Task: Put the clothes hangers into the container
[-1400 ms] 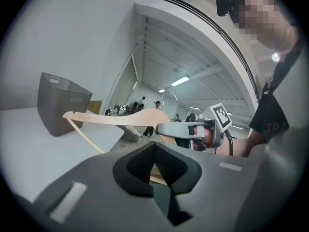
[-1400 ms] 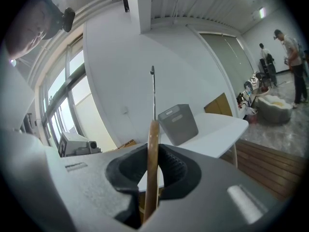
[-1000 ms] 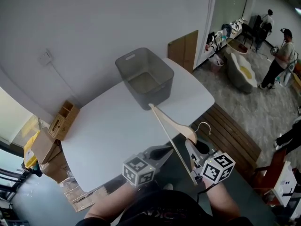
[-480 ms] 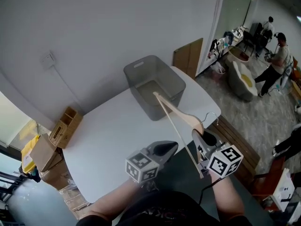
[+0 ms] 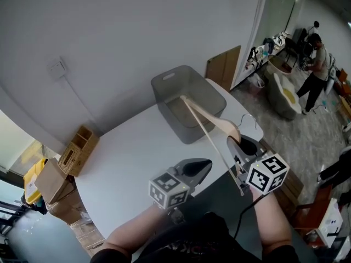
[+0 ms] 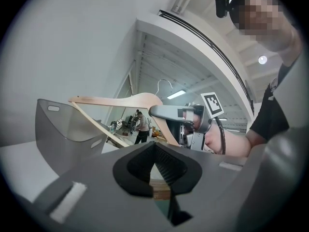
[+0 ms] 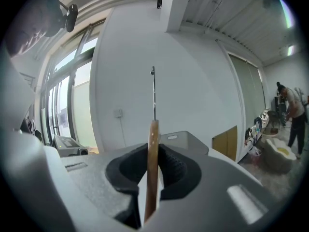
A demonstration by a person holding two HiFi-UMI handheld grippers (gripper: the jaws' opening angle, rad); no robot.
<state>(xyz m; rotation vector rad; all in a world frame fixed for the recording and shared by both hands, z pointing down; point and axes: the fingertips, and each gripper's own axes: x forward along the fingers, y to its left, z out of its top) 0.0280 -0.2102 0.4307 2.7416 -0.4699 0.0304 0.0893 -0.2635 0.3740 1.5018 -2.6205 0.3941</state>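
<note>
A wooden clothes hanger [image 5: 214,130] with a wire hook hangs in the air, my right gripper [image 5: 237,142] shut on its middle. Its far end reaches over the open top of the grey container [image 5: 189,100] at the table's far side. In the right gripper view the hanger [image 7: 152,163] stands edge-on between the pads, with the container [image 7: 186,140] behind it. My left gripper [image 5: 206,163] is shut and holds nothing, left of the hanger and above the table's near edge. The left gripper view shows the container [image 6: 63,129], the hanger [image 6: 120,100] and the right gripper [image 6: 164,112].
The round white table [image 5: 126,152] bears only the container. Cardboard boxes [image 5: 77,149] lie on the floor at the left. A slatted wooden bench [image 5: 293,182] stands at the right. A person [image 5: 315,64] stands far off at the upper right.
Both grippers have moved forward and up toward the container. The hanger's far end, short of the container's near wall before, now sits over its opening.
</note>
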